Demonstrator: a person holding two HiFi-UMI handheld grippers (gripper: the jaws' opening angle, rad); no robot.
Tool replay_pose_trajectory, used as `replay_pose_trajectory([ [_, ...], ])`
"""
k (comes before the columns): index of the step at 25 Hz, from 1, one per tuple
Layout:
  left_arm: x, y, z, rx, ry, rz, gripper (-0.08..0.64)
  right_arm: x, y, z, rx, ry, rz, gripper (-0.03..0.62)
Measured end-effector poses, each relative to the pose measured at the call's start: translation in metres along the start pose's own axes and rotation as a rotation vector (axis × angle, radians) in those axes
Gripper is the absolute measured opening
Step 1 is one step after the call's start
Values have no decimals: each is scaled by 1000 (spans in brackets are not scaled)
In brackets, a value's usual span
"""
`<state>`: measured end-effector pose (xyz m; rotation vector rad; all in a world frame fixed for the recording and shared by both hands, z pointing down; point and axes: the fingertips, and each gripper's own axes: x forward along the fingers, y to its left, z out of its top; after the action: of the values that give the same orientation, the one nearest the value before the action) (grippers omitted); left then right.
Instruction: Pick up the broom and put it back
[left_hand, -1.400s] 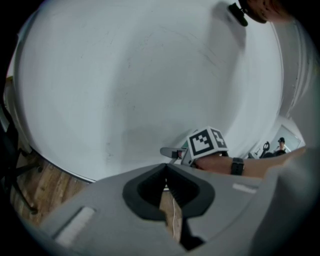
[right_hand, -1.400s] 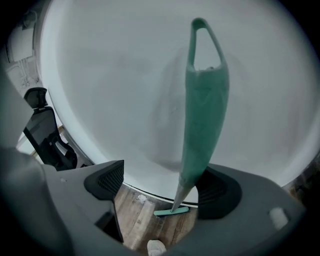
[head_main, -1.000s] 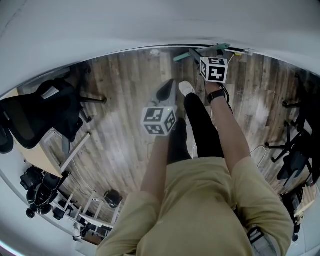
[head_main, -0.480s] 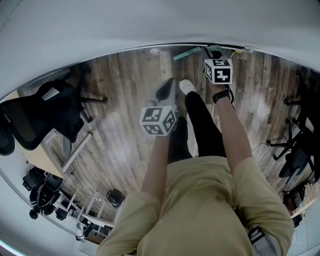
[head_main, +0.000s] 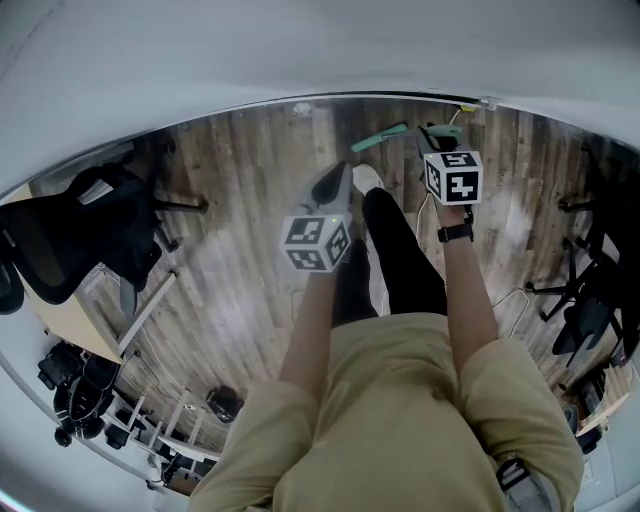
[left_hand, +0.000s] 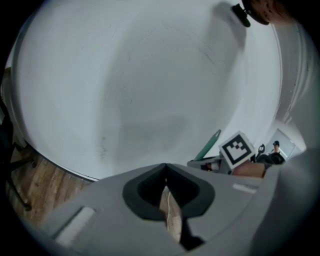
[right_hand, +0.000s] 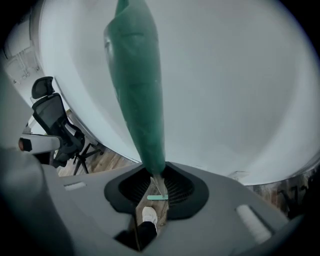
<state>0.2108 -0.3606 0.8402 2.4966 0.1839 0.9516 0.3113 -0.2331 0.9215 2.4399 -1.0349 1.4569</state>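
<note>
Now the right gripper (right_hand: 156, 192), lately open, gripped the slim teal-green plastic broom (right_hand: 137, 90) and had drawn it off the white wall (head_main: 250, 50), leaving only its return; the left gripper (left_hand: 169, 212) hung shut, empty.

1. A black chair (head_main: 80, 230) stands on the left, beside a light wood table (head_main: 72, 322).
2. The floor (head_main: 240, 270) is brown wood.
3. The wall (head_main: 300, 50) is white.
4. More dark chairs (head_main: 590, 315) stand on the right.

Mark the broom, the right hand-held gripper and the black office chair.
broom (right_hand: 136, 90), right gripper view, on the middle of the green handle.
right hand-held gripper (right_hand: 155, 185), right gripper view, between its jaw tips, shut on the broom.
black office chair (head_main: 70, 235), head view, on the black padded part.
</note>
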Motion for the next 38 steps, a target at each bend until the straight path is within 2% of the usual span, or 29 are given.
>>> replay_pose_trajectory([
  [5, -4, 2, -13, 12, 29, -6, 2, 57, 13, -17, -47, 94, 24, 87],
  [10, -13, 16, -16, 31, 47, 9, 2, 110, 27, -6, -17, 60, 32, 89],
  [14, -25, 23, -15, 26, 43, 28, 2, 129, 27, 6, -18, 19, 6, 93],
  [15, -28, 24, -15, 28, 44, 28, 2, 132, 29, 8, -15, 19, 11, 128],
  [16, -31, 26, -16, 33, 47, 27, 2, 135, 31, 9, -11, 23, 21, 210],
  [17, -34, 29, -17, 38, 50, 26, 2, 139, 34, 9, -11, 28, 34, 325],
  [18, -36, 31, -17, 40, 52, 26, 2, 141, 36, 9, -17, 32, 42, 395],
  [20, -38, 33, -17, 37, 49, 22, 2, 141, 35, 10, -37, 32, 50, 420],
  [23, -41, 32, -9, 35, 34, 14, 2, 130, 31, 13, -43, 11, 53, 514],
  [26, -46, 29, 8, 40, 8, -1, 2, 96, 35, 19, -10, -49, 46, 514],
  [27, -51, 25, 15, 45, -3, -6, 2, 77, 39, 21, 7, -80, 37, 502],
  [30, -75, 8, 45, 84, -43, -16, 2, 1, 58, 35, 23, -198, -28, 398],
  [33, -104, -16, 85, 135, -115, -28, 2, -86, 93, 70, 13, -332, -57, 207],
  [36, -135, -35, 127, 172, -205, -46, 2, -159, 132, 109, -13, -462, -60, 73],
  [37, -144, -40, 139, 186, -231, -48, 2, -178, 144, 122, -38, -498, -51, 7],
  [38, -152, -44, 149, 202, -252, -49, 2, -195, 156, 135, -72, -529, -38, 6],
])
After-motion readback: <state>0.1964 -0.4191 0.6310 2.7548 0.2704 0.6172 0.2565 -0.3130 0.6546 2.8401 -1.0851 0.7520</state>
